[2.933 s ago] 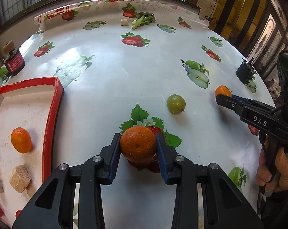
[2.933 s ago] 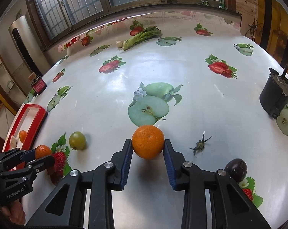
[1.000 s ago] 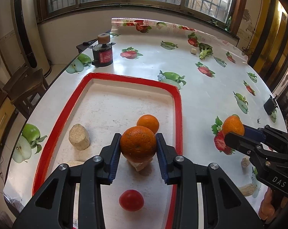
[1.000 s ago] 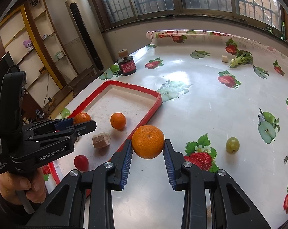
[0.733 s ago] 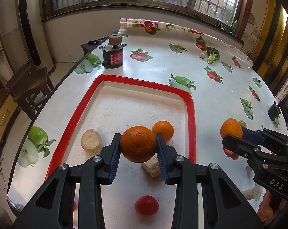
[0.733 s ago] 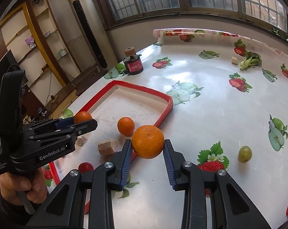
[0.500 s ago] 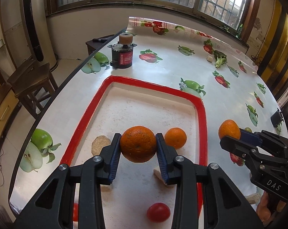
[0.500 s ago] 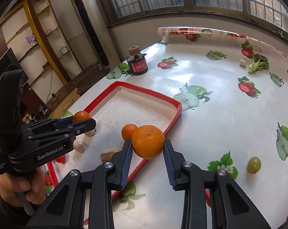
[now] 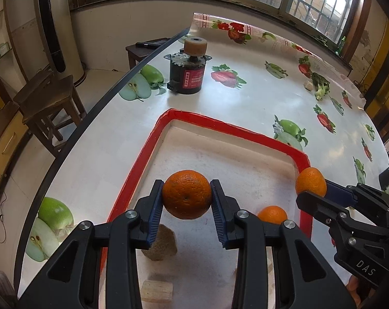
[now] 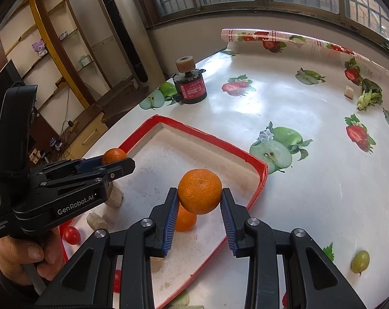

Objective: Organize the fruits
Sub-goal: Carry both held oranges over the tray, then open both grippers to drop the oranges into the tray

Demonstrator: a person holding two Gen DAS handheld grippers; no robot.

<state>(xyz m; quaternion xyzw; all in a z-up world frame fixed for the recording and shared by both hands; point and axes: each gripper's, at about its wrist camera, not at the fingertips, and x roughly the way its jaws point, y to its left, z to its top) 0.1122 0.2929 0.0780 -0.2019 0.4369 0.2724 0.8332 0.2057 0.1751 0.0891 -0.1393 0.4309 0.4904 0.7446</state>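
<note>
A fruit-print tabletop [image 9: 258, 103] carries a red-rimmed tray [image 9: 228, 128]. The left tongs [image 9: 186, 200] clamp an orange [image 9: 186, 194] above the tray; the right tongs [image 10: 199, 199] clamp a second orange [image 10: 200, 191] over its near edge. A third orange [image 9: 271, 213] lies inside between them.

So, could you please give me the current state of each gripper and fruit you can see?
Left gripper: shut on an orange, over the tray.
Right gripper: shut on a second orange, above the tray's near edge.
Red-rimmed tray: on the table.
Loose orange: lying in the tray.
Red tomato: lying in the tray.
Green grape: on the table, outside the tray.
</note>
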